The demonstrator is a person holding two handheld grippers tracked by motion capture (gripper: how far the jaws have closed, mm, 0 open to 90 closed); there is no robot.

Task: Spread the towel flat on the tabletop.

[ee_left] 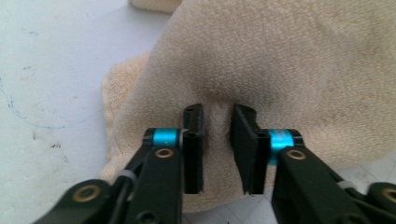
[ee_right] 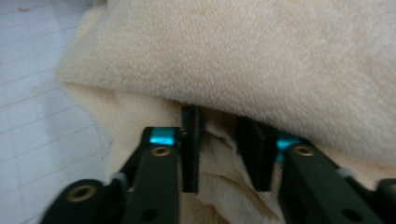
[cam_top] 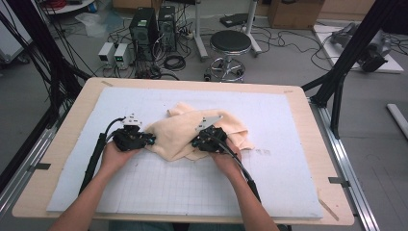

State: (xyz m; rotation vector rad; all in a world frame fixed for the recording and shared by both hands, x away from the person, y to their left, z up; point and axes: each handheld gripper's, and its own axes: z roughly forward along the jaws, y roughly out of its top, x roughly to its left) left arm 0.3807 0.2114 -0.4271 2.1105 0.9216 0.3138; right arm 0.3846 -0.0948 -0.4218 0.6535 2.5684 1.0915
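Note:
A cream terry towel (cam_top: 185, 126) lies crumpled in the middle of the white gridded mat (cam_top: 279, 183). My left gripper (cam_top: 150, 140) is at the towel's left edge. In the left gripper view the towel (ee_left: 289, 60) puckers between the narrow-set jaws of that gripper (ee_left: 217, 116), shut on a fold. My right gripper (cam_top: 195, 143) is at the towel's near side, right of centre. In the right gripper view an upper layer of towel (ee_right: 261, 51) drapes over the jaw tips of that gripper (ee_right: 217, 116), and creased cloth fills the gap between them.
The mat covers most of a wooden table (cam_top: 315, 130). Bare mat lies to the left, right and near side of the towel. Beyond the far edge, on the floor, stand a black stool (cam_top: 230, 44), computer towers (cam_top: 144, 26) and cables. Black frame posts (cam_top: 349, 53) flank the table.

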